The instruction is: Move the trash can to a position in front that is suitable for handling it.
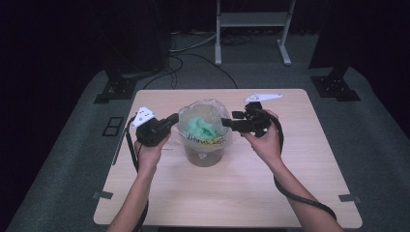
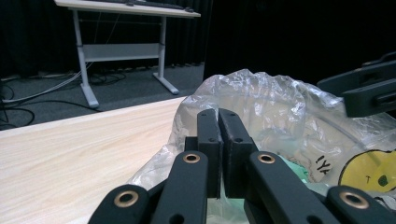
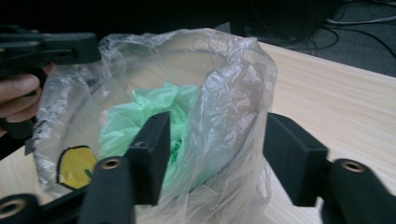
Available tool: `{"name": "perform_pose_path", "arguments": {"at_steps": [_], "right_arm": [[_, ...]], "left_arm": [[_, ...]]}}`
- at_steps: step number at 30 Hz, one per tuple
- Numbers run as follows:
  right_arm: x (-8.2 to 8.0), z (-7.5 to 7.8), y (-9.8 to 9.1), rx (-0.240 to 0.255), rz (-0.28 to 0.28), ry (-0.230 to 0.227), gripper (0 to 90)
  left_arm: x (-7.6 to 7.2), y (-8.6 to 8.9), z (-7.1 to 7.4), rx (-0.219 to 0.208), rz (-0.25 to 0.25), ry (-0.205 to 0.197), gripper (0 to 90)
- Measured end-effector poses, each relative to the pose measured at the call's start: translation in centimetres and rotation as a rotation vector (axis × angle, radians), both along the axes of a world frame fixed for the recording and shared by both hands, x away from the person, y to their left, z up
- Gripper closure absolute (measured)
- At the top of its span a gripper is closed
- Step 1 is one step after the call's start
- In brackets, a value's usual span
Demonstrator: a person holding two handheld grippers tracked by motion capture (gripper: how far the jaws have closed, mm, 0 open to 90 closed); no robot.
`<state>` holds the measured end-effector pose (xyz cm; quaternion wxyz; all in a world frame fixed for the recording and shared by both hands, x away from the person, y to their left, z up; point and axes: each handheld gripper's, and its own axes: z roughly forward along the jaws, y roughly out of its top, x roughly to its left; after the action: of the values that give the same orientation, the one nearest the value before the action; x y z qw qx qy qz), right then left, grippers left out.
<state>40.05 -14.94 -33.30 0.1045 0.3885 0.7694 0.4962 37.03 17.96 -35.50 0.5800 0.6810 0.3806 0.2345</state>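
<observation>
Clear bag (image 1: pixel 205 112) lining bucket (image 1: pixel 207 155) holds green plastic (image 1: pixel 200 126).

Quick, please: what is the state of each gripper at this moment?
Left gripper: shut, pinching the clear plastic bag.
Right gripper: open, jaws astride the bag's edge, not pressing.

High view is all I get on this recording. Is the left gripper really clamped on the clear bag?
Observer: Yes. In the left gripper view, the left gripper has its jaws pressed together on the clear bag film at the rim.
Operator: And the right gripper?
Observer: The right gripper has its jaws apart, straddling a fold of the bag's wall without pinching it.
Operator: Anything under the green stuff?
Observer: Beside the green plastic, a yellow sticker shows through the film.
</observation>
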Motion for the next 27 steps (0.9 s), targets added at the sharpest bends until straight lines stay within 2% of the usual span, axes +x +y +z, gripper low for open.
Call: {"name": "perform_pose_path", "arguments": {"at_steps": [8, 15, 19, 27], "right_arm": [[0.0, 0.0, 0.7, -0.055, -0.044, -0.014, 68.1], [0.0, 0.5, 1.1, -0.085, -0.067, -0.023, 84.5], [0.1, 1.0, 1.3, -0.082, -0.066, -0.016, 89.4], [0.2, 1.8, 1.9, -0.054, -0.032, 0.008, 90.0]], "left_arm": [[-0.1, 0.1, 0.2, -0.022, -0.002, -0.006, 88.2], [-0.3, 0.2, 0.5, -0.039, -0.009, -0.012, 88.2], [-0.3, 0.1, 0.8, -0.048, -0.017, -0.017, 88.2], [-0.7, -0.6, 1.2, -0.058, -0.043, -0.033, 88.1]]}}
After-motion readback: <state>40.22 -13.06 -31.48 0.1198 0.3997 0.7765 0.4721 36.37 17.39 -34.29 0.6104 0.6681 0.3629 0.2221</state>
